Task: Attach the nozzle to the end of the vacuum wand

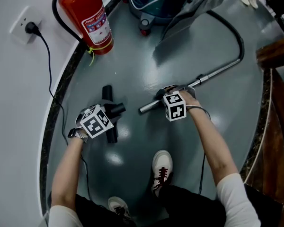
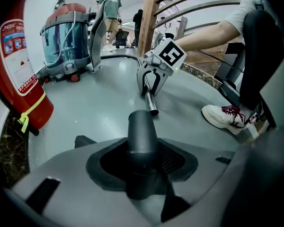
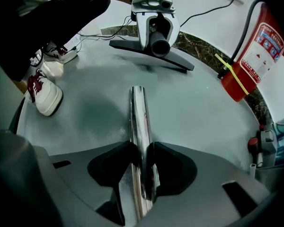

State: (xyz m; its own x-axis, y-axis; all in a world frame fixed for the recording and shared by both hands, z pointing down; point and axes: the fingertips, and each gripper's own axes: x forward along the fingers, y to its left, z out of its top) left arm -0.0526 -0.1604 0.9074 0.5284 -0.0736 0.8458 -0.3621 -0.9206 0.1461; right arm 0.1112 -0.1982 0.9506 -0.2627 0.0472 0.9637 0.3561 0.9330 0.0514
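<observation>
In the head view, the black floor nozzle [image 1: 107, 92] is seen left of centre on the grey floor [image 1: 146, 65], its round neck gripped by the left hand-held gripper [image 1: 110, 113]. The vacuum wand [image 1: 213, 74] is laid from centre towards the upper right, and its lower part is clamped by the right hand-held gripper [image 1: 164, 95]; the wand's open end and the neck are near each other but apart, not yet joined. A fire extinguisher [image 1: 87, 18] is seen at upper left and the vacuum cleaner [image 1: 156, 4] at top centre.

In the left gripper view, the jaws are closed on the neck at lower centre; the wand's end is seen just beyond it, slightly right of the neck's line.

In the right gripper view, the chrome tube is pinched between the pads at lower centre; the neck's mouth is faced at top centre, a little right of the tube's line.

The step in hand is judged to be the mating. The two axes should first be brought into one line; the tube should then be pushed straight in, so that jamming at an angle is avoided.
</observation>
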